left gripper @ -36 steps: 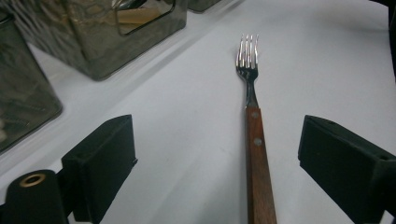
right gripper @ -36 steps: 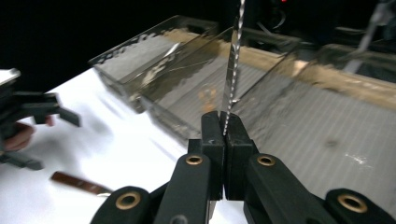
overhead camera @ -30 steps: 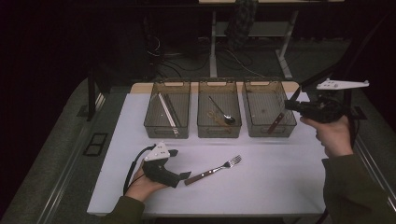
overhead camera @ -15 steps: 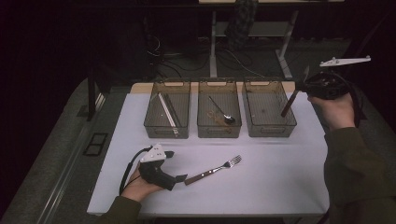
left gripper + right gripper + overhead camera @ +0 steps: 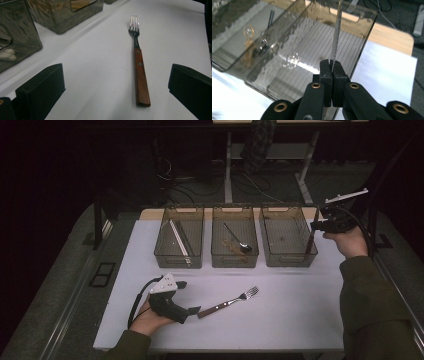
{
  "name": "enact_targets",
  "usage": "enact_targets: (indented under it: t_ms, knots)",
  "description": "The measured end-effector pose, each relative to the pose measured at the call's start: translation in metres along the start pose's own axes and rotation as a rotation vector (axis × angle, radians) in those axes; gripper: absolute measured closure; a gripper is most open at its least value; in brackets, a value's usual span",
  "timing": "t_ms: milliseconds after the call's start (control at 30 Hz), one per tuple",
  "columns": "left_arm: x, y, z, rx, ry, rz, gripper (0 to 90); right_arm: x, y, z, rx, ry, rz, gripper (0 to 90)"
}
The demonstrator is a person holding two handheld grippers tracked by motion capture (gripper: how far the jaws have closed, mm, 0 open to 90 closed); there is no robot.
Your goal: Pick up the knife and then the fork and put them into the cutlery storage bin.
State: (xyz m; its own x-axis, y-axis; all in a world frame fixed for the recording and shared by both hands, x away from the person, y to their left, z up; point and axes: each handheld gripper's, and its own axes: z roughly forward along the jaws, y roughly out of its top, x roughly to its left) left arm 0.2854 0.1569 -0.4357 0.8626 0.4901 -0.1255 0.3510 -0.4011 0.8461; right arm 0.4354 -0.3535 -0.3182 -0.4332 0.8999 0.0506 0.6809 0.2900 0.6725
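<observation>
While the left gripper (image 5: 112,87) gapes around the fork (image 5: 139,67), the right gripper (image 5: 331,65) pinches a knife (image 5: 336,35).

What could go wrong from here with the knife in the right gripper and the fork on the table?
1. The right gripper pinches the knife by its thin serrated blade alone, so it may swivel or slip out.
2. The knife hangs by the right-hand bin's outer wall; it could catch the rim or land outside on the table.
3. The left gripper stands open around the fork, whose handle lies nearer one jaw; closing may push it sideways.
</observation>
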Motion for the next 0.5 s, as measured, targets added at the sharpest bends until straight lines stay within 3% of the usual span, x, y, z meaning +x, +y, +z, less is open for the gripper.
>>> enact_targets:
  t_ms: [100,367,500]
  knots:
    - [-0.001,0.000,0.001,0.002,-0.003,0.004,0.0,-0.002,-0.004,0.007,0.026,0.002,0.007,88.9]
    - [-0.001,0.001,0.001,0.002,-0.006,0.006,0.0,0.001,-0.004,0.018,0.004,0.005,0.005,88.8]
    - [-0.001,0.000,0.001,0.004,-0.010,0.007,0.0,0.005,-0.005,0.030,-0.037,0.014,-0.012,88.8]
